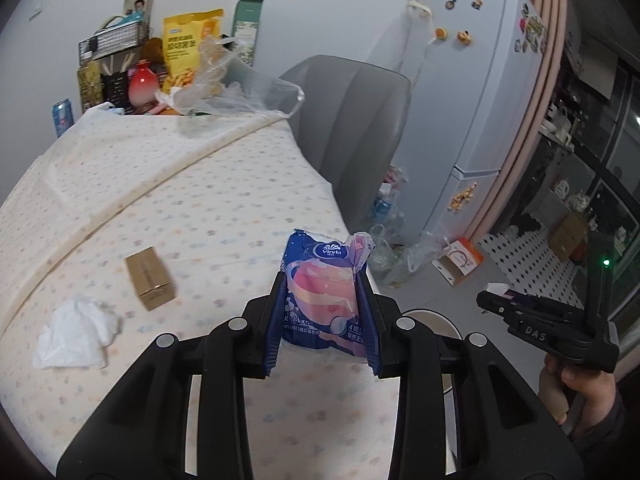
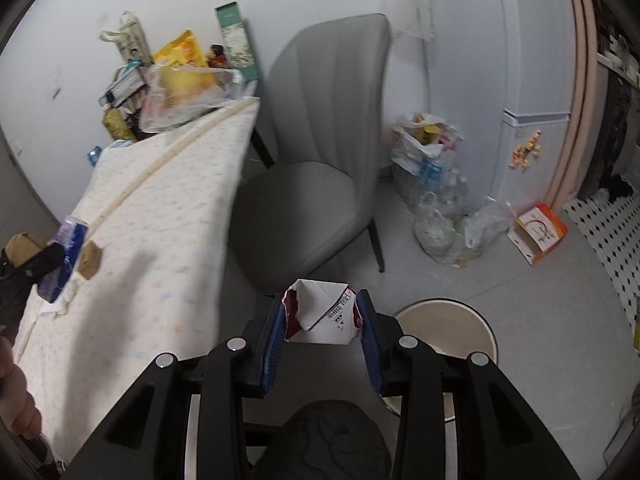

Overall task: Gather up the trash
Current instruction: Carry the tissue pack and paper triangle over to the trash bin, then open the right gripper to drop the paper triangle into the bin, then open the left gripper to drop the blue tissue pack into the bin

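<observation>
I've got my left gripper (image 1: pixel 323 312) pinched on the tissue pack (image 1: pixel 325 280) and my right gripper (image 2: pixel 322 320) on the crumpled carton (image 2: pixel 320 312), bin (image 2: pixel 448 332) just right, ready for dropping.

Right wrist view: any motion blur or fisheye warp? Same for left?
Right wrist view: tablecloth smeared by motion blur, the held white-and-red carton sharp, dark fisheye corners. Left wrist view: small cardboard box and crumpled tissue slightly soft, the clamped tissue pack crisp, fridge edges bowed by the lens.
</observation>
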Motion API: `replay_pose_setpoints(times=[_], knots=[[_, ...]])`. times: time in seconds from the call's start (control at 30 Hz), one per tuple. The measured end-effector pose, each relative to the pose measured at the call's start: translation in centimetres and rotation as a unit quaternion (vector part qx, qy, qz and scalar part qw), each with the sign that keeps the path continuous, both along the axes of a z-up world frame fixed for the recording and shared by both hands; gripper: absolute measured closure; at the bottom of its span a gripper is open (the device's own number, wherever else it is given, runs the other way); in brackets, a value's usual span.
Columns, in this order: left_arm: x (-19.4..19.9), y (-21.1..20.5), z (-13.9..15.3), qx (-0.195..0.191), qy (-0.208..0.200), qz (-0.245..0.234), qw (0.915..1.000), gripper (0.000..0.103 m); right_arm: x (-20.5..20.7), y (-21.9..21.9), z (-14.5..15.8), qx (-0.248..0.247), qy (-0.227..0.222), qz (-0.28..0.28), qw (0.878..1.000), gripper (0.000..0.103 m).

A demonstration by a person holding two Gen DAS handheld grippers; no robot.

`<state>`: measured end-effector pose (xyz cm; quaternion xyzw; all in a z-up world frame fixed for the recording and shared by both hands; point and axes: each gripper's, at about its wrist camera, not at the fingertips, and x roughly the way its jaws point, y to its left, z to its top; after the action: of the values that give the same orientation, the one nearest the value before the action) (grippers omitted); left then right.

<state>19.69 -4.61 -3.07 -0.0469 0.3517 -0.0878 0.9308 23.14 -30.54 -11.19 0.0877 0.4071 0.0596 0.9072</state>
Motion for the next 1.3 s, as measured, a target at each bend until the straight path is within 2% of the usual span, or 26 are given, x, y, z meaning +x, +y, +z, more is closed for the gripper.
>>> replay_pose_setpoints(times=[0.17, 0.33, 0.4, 0.43, 0.47, 0.5, 0.7, 0.93, 1.0, 1.3], knots=[[1.4, -2.4, -0.1, 0.005, 0.007, -0.023, 0.9997, 0.069, 1.2, -2.7, -1.0, -0.003, 0.004, -0.027, 1.000, 0.068], [2.5, -5.7, -0.1, 0.013, 0.009, -0.051, 0.9985, 0.069, 2.4, -5.7, -2.5, 0.019, 0.008, -0.057, 0.998, 0.064], [3.0, -7.2, -0.3, 0.019, 0.012, -0.064, 0.9977, 0.069, 2.7, -7.1, -3.4, 0.026, 0.012, -0.069, 0.997, 0.058], [3.2, -7.8, -0.3, 0.022, 0.013, -0.069, 0.9973, 0.069, 2.7, -7.7, -3.7, 0.030, 0.014, -0.077, 0.996, 0.052], [3.4, -8.5, -0.4, 0.024, 0.015, -0.074, 0.9968, 0.069, 2.7, -8.4, -4.1, 0.035, 0.017, -0.085, 0.996, 0.042], [3.6, -9.2, -0.5, 0.027, 0.018, -0.080, 0.9963, 0.069, 2.5, -9.1, -4.5, 0.040, 0.017, -0.092, 0.995, 0.039], [4.7, -12.8, -1.7, 0.038, 0.032, -0.111, 0.9925, 0.069, 0.7, -12.7, -5.7, 0.072, 0.021, -0.117, 0.990, 0.029], [5.4, -17.6, -3.0, 0.046, 0.049, -0.148, 0.9867, 0.069, -2.3, -16.3, -5.3, 0.106, 0.007, -0.144, 0.984, 0.028], [5.7, -18.8, -3.3, 0.048, 0.054, -0.157, 0.9849, 0.069, -3.2, -17.3, -5.2, 0.114, 0.003, -0.156, 0.981, 0.025], [6.7, -25.0, -4.7, 0.058, 0.073, -0.204, 0.9744, 0.069, -6.6, -20.9, -4.5, 0.128, -0.016, -0.189, 0.974, 0.025]])
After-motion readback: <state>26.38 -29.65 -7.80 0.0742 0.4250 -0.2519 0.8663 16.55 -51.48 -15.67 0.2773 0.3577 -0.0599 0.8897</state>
